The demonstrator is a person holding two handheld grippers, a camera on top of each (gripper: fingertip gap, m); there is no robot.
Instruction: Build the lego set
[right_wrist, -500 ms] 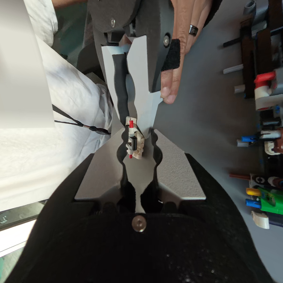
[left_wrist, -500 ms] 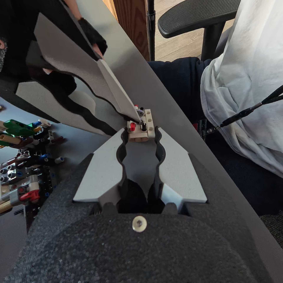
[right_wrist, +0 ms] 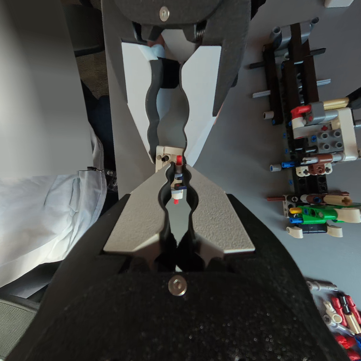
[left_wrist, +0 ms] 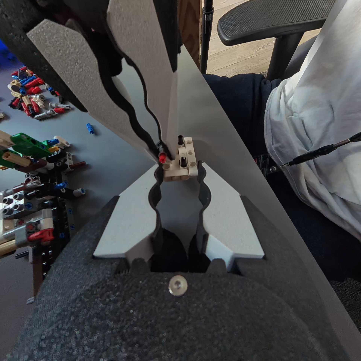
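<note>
The surface (left_wrist: 121,156) is plain grey, and the block assembly (left_wrist: 181,164) at the middle is cream with black pins and a red axle (left_wrist: 162,157). At nine o'clock in the left wrist view lie green, brown, blue and red building parts (left_wrist: 29,148). At three o'clock hangs white cloth (left_wrist: 312,117) over dark navy fabric (left_wrist: 234,101).

Office or hobby room — grey desk (left_wrist: 205,109), mesh chair (left_wrist: 273,21), building-brick parts (right_wrist: 320,213).
</note>
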